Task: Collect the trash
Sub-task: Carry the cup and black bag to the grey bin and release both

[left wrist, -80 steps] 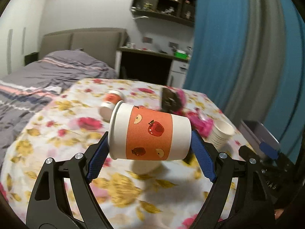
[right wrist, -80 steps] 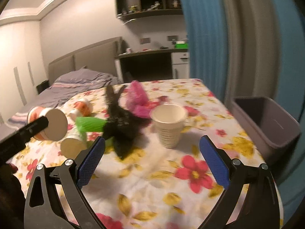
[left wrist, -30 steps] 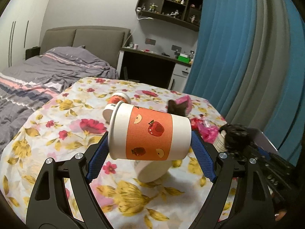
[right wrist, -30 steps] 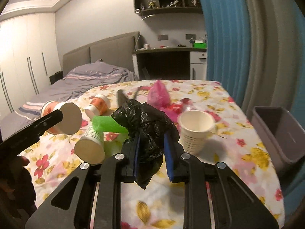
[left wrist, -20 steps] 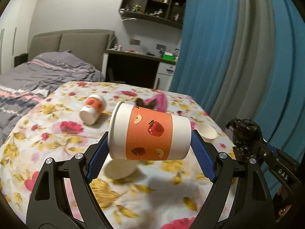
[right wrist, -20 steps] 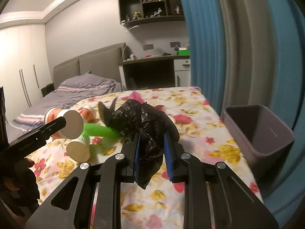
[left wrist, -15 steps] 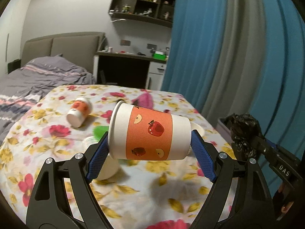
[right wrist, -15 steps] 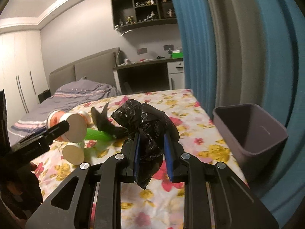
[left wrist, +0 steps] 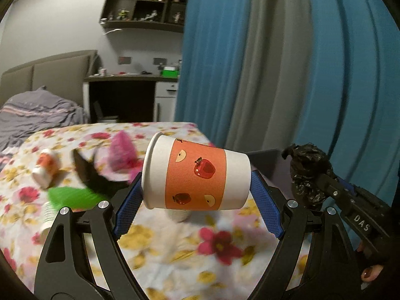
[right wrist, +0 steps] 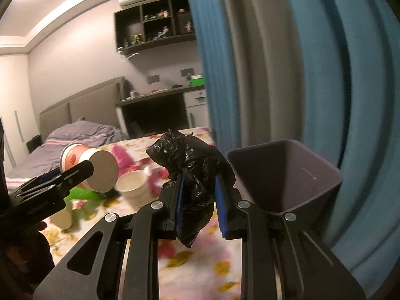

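My left fingers (left wrist: 196, 201) hold an apple-print paper cup (left wrist: 196, 176) sideways; my right fingers (right wrist: 200, 195) pinch a crumpled black plastic bag (right wrist: 197, 172). Just right of and beyond the bag stands the grey bin (right wrist: 287, 175), which looks empty. Neither piece is dropped yet. Beyond on the flowered tabletop (left wrist: 175, 245) wait another cup (left wrist: 45, 168), pink wrapper (left wrist: 122, 153) and green scrap (left wrist: 70, 195).

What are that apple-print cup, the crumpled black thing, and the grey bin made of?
The apple-print cup looks like matte paper: rolled rim, printed sleeve. The black bag seems to be thin glossy plastic film, wrinkled and glinting. The grey bin is probably moulded plastic: smooth, thin walls with a dull sheen.
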